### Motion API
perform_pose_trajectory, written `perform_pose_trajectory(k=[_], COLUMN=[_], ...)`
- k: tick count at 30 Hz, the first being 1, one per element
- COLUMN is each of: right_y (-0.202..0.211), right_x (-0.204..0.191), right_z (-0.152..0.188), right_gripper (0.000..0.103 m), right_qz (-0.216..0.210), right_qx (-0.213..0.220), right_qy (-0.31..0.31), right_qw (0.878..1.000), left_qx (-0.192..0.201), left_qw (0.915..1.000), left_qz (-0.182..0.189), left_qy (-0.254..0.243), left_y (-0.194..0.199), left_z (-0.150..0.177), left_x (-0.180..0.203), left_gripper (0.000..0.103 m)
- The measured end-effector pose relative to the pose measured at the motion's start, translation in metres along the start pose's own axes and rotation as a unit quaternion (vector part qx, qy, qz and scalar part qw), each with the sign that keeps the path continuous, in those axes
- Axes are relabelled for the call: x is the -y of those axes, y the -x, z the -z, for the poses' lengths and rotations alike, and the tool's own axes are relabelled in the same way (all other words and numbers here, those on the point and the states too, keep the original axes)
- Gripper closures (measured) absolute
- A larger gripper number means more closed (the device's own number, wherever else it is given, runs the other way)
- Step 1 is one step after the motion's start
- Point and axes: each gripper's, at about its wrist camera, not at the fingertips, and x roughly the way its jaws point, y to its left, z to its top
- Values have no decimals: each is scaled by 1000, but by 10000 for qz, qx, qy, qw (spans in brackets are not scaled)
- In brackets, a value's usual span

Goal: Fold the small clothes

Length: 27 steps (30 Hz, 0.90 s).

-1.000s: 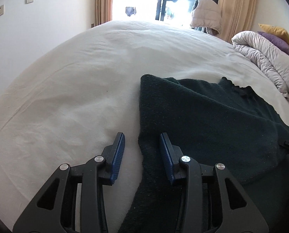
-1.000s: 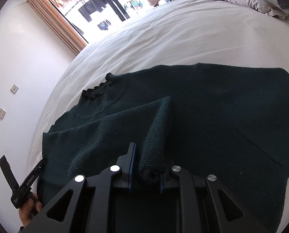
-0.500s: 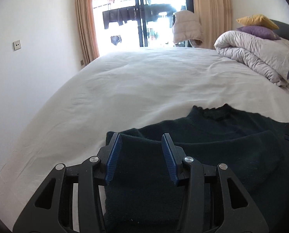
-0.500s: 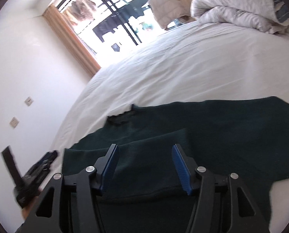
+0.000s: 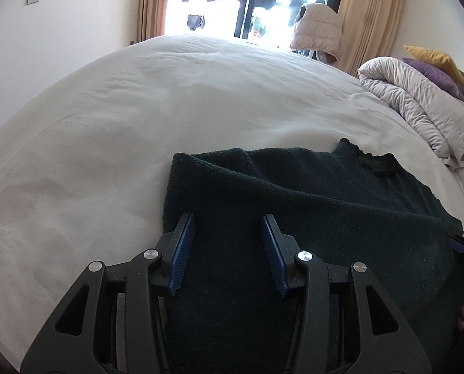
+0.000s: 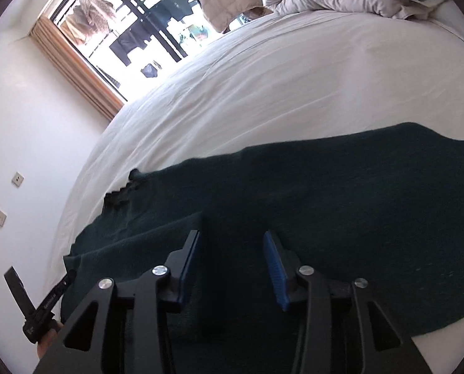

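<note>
Two grippers hovered above the dark sweater (image 5: 341, 218) on the bed (image 5: 169, 109): my left gripper (image 5: 228, 249) half-wide, empty; my right gripper (image 6: 232, 265) closing, nothing between.

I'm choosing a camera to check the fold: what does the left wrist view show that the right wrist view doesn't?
Only the left wrist view shows the yellow pillow and purple pillow. Only the right wrist view shows the sweater's far right edge on the sheet. Both show the dark green sweater, its collar, the rumpled duvet and the window.
</note>
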Motion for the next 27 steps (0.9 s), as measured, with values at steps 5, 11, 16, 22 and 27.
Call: perform_pose_trajectory(k=[5, 11, 16, 22, 27], right_y=[88, 196, 241, 235, 227], right_x=[45, 189, 280, 300, 310], right_z=[-5, -1, 34, 47, 21], right_gripper=[41, 38, 37, 46, 46], right_qz=[-52, 323, 326, 94, 19], right_qx=[837, 1552, 1783, 1929, 2025], right_qy=[-288, -2072, -3409, -3812, -3849], right_qw=[9961, 9654, 9225, 9041, 9005], left_qx=[17, 12, 13, 12, 14], left_qw=[9998, 9999, 9999, 9999, 9999], left_qz=[-129, -115, -113, -108, -101], left_qy=[-132, -124, -121, -117, -115], left_y=[-7, -9, -9, -9, -9], left_z=[1, 1, 1, 1, 1], left_x=[11, 15, 15, 14, 17], left_gripper=[59, 59, 59, 59, 59])
